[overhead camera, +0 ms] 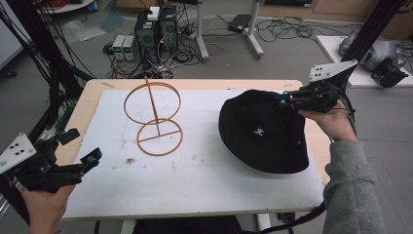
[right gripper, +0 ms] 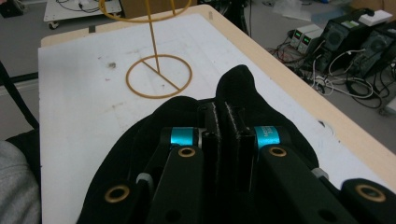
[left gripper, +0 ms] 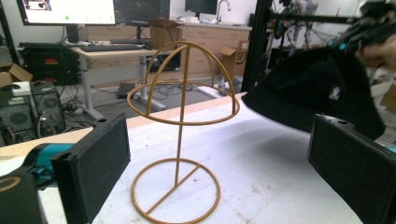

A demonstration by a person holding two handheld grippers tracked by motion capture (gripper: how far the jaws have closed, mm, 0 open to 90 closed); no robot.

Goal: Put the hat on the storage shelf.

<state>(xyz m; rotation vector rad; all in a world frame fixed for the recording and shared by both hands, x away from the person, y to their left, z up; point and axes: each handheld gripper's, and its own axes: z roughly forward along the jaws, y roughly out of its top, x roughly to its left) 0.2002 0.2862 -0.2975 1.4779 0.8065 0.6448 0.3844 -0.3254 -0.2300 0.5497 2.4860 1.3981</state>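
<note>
right tongs [overhead camera: 284,101] are clamped on the black hat's [overhead camera: 263,131] brim; left tongs [overhead camera: 83,148] wide open, empty; hat's still nowhere near the wire stand [overhead camera: 155,118] ahead of them

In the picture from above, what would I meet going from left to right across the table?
Left gripper, held open at the table's near left corner → gold wire hat stand → black bucket hat, lifted at its far edge → right gripper, shut on the hat's brim → the hand holding that gripper.
</note>
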